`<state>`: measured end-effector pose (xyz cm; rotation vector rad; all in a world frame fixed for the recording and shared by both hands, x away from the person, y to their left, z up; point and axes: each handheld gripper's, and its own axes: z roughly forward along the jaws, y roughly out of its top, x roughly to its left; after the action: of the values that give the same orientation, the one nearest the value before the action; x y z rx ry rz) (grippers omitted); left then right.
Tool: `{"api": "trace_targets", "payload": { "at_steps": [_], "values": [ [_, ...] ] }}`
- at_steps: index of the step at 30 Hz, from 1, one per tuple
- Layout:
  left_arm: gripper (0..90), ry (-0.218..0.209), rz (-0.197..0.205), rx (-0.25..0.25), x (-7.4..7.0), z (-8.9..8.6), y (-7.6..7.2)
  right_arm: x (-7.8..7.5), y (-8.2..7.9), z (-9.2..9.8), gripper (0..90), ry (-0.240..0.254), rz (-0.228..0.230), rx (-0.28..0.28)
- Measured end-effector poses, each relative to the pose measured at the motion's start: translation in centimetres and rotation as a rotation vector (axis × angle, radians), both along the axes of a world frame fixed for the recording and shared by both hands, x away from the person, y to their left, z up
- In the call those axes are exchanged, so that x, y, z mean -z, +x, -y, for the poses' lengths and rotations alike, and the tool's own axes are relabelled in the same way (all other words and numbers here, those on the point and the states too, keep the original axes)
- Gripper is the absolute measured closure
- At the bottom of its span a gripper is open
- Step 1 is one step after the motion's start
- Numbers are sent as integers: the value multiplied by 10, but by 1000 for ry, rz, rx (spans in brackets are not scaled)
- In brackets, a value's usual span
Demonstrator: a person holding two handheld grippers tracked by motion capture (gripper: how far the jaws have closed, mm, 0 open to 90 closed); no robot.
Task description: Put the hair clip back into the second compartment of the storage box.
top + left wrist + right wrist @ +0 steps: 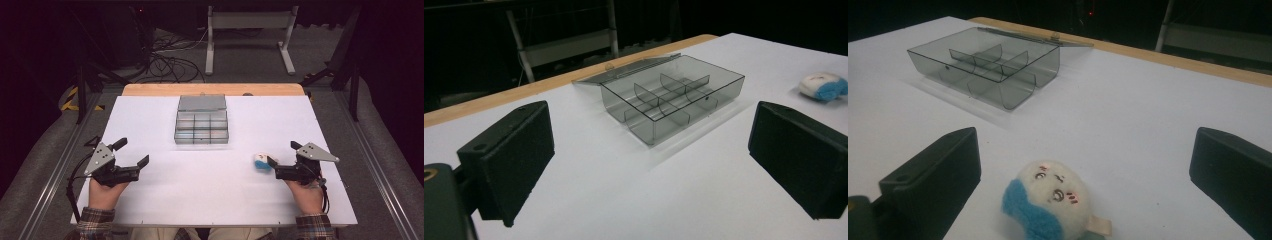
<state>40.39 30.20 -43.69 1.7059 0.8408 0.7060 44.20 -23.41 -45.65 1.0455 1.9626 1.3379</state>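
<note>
Near the right edge of the worktop (150,210), toward the front, the plush toy (261,162) is seen lying just ahead of the right gripper (281,159). It is small, round, white with a blue patch and a printed face. In the right gripper view the toy (1048,202) is framed between the two jaws, which are spread wide; neither pad is seen touching it, so nothing is gripped yet. The left gripper (134,152) is held near the front left corner, jaws likewise wide apart and empty.

The compartment box (201,126) is placed at the middle of the worktop toward the back edge, lid folded flat behind it, cells empty as far as can be seen.

Risks, as judged from here:
- Toy sits nearer the left jaw in the right gripper view. If the jaws are closed off-centre, it is likely pushed or rolled rather than clamped.
- Soft, round body: a shallow pinch on the fluff could be lost in transit.
- The fabric tag (1097,226) at its side could be caught instead of the body; the toy would then dangle.
- Cells look narrow against the toy. A drop onto a divider could leave it perched, or the light box could be shoved if a jaw is brought against its wall.
</note>
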Motion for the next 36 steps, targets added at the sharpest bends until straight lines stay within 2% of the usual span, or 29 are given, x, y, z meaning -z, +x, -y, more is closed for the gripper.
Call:
{"api": "trace_targets", "payload": {
  "at_steps": [3,10,12,16,19,26,31,36],
  "values": [
    [52,-2,-4,0,0,0,0,1,3,-1,4,-13,-11,1],
    [52,5,-11,-1,2,0,1,7,9,-9,23,-62,-78,13],
    [52,5,-13,-2,2,-1,1,8,10,-10,30,-68,-85,14],
    [51,1,-13,-3,2,-1,1,13,15,-13,52,-91,-122,5],
    [52,4,-13,-1,2,-2,1,18,18,-16,67,-111,-177,4],
    [52,-5,-30,9,4,0,2,24,22,-20,101,-147,-227,-9],
    [52,4,-31,16,4,2,2,30,26,-25,135,-182,-271,-37],
    [52,6,-35,14,6,1,3,32,28,-26,152,-188,-297,-38]
  ]
}}
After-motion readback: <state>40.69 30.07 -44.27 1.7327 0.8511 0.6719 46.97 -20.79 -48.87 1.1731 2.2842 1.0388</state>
